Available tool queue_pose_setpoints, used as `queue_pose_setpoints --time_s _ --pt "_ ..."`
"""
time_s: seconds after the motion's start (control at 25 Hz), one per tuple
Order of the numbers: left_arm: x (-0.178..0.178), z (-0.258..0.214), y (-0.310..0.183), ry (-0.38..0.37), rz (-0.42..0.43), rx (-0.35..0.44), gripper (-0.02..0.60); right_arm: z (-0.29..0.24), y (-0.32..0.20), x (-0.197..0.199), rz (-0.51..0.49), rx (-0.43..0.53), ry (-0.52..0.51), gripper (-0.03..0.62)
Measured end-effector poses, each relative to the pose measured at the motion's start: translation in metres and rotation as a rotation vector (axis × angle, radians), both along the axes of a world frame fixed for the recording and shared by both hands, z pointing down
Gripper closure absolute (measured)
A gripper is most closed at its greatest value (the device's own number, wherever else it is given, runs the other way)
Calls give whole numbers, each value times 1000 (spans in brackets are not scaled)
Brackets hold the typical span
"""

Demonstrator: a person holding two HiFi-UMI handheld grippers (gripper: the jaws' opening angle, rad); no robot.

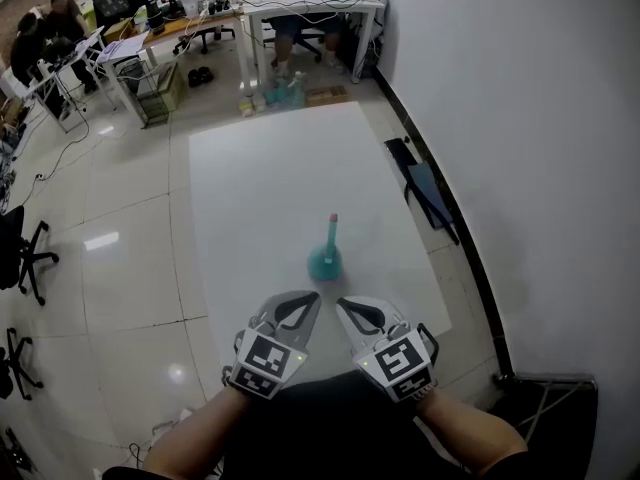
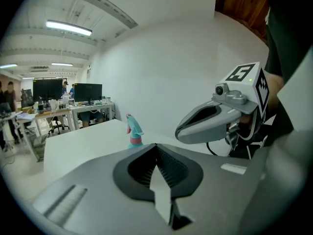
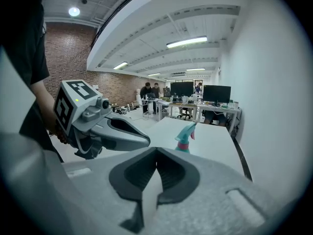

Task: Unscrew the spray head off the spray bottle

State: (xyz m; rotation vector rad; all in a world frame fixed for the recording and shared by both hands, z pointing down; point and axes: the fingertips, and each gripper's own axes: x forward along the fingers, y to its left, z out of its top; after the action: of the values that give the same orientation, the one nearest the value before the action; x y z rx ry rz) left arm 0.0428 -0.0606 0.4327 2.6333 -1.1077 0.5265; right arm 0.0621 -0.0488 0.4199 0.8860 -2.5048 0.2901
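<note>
A teal spray bottle (image 1: 325,258) with a teal spray head and a pink collar stands upright on the white table (image 1: 260,188). It shows as the spray bottle (image 2: 134,132) in the left gripper view and as the spray bottle (image 3: 185,137) in the right gripper view, a little beyond both grippers. My left gripper (image 1: 314,297) and right gripper (image 1: 342,304) hover side by side at the near edge of the table, short of the bottle and not touching it. Both are shut with nothing between the jaws. The right gripper (image 2: 180,131) shows at the right of the left gripper view, and the left gripper (image 3: 146,142) at the left of the right gripper view.
A white wall runs along the table's right side, with dark objects (image 1: 425,193) on the floor in the gap. Beyond the far end stand desks (image 1: 310,8) with monitors, office chairs and seated people (image 1: 45,38). Tiled floor (image 1: 110,258) lies to the left.
</note>
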Motion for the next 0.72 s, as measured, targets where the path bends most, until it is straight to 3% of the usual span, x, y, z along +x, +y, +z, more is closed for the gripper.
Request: queue_pose_setpoints --time_s 0.32,0.72 --pt "2 -13 12 79 62 -33 568 -12 -2 -8 107 29 -28 602" --pt "4 -21 13 72 62 -17 568 -14 5 -4 130 44 -28 602"
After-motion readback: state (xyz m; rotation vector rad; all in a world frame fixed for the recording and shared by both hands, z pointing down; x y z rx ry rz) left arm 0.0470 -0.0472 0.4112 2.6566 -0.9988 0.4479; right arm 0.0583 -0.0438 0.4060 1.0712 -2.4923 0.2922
